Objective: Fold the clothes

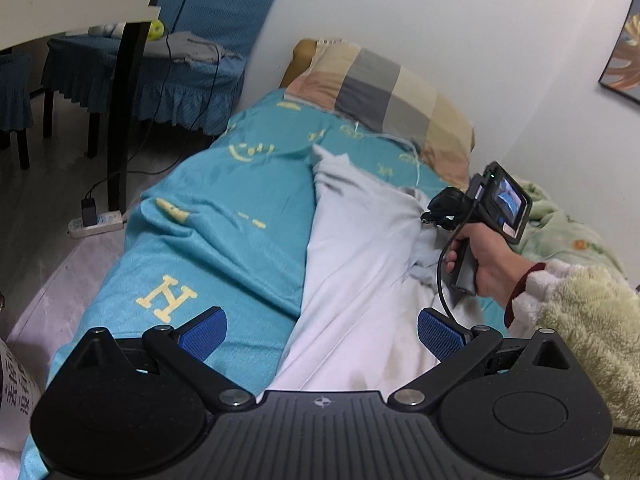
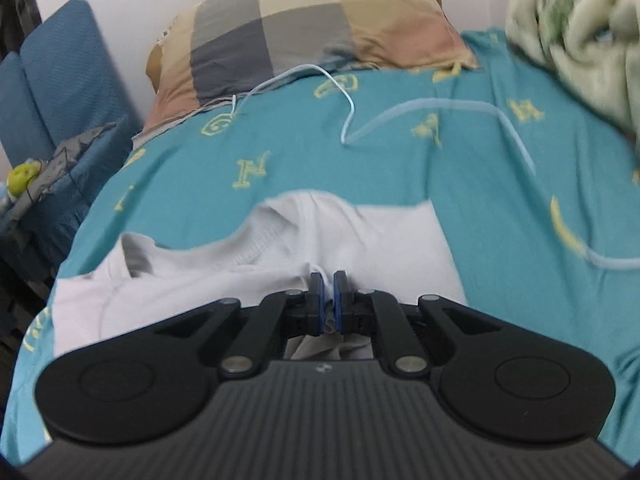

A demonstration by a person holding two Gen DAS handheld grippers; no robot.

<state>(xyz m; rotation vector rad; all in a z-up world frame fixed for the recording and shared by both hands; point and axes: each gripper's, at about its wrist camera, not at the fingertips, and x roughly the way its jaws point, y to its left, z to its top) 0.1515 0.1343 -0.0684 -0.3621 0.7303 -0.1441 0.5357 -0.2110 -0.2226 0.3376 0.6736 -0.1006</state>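
Observation:
A white garment (image 1: 356, 248) lies stretched along a bed covered by a teal sheet (image 1: 208, 208) with yellow letters. My left gripper (image 1: 322, 330) hovers open over the garment's near end, its blue pads (image 1: 440, 336) wide apart with nothing between them. In the left wrist view a hand holds my right gripper (image 1: 432, 216) down against the garment's far right part. In the right wrist view the right gripper (image 2: 328, 280) is shut on a bunched fold of the white garment (image 2: 400, 232), cloth pinched between the blue pads (image 2: 317, 300).
A checked pillow (image 1: 384, 96) lies at the head of the bed against a white wall. A pale green blanket (image 2: 580, 40) is heaped on the right. A thin light cable (image 2: 352, 108) loops over the teal sheet (image 2: 500, 200). Blue-covered chairs (image 1: 152, 68) and a power strip (image 1: 96, 222) stand on the floor to the left.

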